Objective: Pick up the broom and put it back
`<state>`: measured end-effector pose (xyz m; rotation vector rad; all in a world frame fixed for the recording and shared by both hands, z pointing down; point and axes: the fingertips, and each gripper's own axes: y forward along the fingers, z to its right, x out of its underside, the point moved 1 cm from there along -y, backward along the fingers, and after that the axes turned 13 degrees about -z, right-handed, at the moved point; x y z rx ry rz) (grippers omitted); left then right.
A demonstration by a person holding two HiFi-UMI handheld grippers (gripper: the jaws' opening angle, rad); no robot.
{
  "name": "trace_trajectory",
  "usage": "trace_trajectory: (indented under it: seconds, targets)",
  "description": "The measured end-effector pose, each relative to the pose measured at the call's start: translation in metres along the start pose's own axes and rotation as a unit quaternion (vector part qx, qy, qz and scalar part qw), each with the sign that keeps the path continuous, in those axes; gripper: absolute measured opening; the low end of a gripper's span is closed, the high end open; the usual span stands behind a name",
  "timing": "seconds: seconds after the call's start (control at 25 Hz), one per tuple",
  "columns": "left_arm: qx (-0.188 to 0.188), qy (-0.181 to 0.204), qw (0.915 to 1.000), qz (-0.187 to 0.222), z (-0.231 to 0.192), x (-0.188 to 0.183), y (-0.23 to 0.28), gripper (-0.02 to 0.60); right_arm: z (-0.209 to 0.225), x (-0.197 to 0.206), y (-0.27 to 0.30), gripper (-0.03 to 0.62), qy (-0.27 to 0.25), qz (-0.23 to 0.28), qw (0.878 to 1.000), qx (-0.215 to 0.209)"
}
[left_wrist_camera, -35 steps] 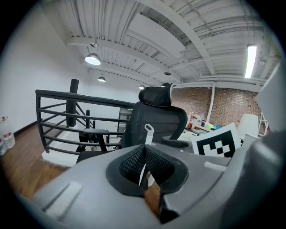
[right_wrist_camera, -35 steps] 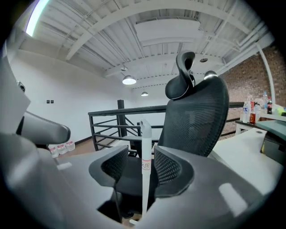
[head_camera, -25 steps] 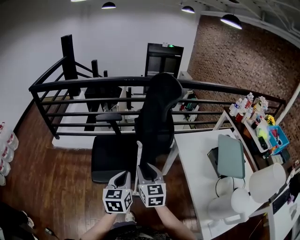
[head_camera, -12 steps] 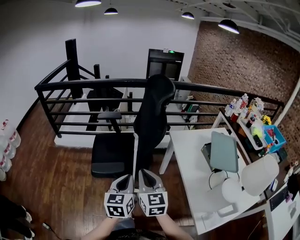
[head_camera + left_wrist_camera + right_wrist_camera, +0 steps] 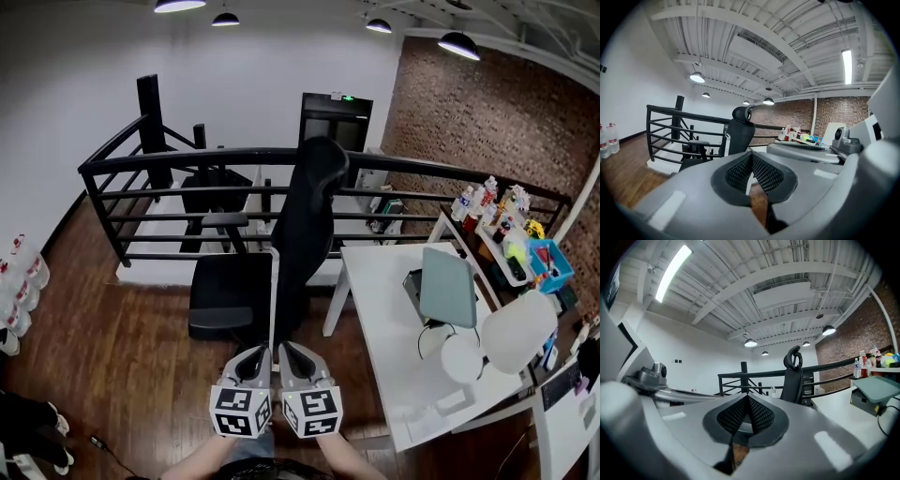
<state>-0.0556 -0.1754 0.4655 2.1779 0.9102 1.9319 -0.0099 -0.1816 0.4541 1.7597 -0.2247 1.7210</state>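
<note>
My left gripper (image 5: 254,356) and right gripper (image 5: 292,354), side by side, hold jaws shut and empty, the right's just closed; broom (image 5: 274,298) upright ahead.

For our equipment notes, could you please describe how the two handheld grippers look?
Both the left gripper and right gripper have smooth grey rounded shells, black mesh-textured pads, and a white cube with black square markers at the rear. No cables are visible.

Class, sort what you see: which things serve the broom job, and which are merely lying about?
Job: white broom handle; left gripper, shut, empty; right gripper, jaws just closed, nothing between them.
Lying about: black chair it leans on; white desk; railing; bottles.
</note>
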Motion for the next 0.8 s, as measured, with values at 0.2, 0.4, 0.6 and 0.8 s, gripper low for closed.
trace_trajectory:
  seconds: [0.2,0.4,0.6,0.8]
  targets:
    - [-0.001,0.007,1.0,-0.002,0.006,0.01,-0.011,0.003,-0.003,0.008,-0.011,0.002,0.01,0.001,1.0,0.0]
    - [-0.007,0.01,0.9999,-0.006,0.012,0.02,-0.019,0.003,-0.004,0.015,-0.02,0.002,0.013,-0.001,1.0,-0.005]
    - [-0.011,0.014,0.9998,-0.008,0.014,0.025,-0.025,0.003,-0.006,0.02,-0.022,0.002,0.015,0.001,1.0,-0.01]
    - [-0.013,0.01,0.9998,-0.01,0.012,0.031,-0.03,0.003,-0.013,0.023,-0.024,0.002,0.012,-0.001,1.0,-0.013]
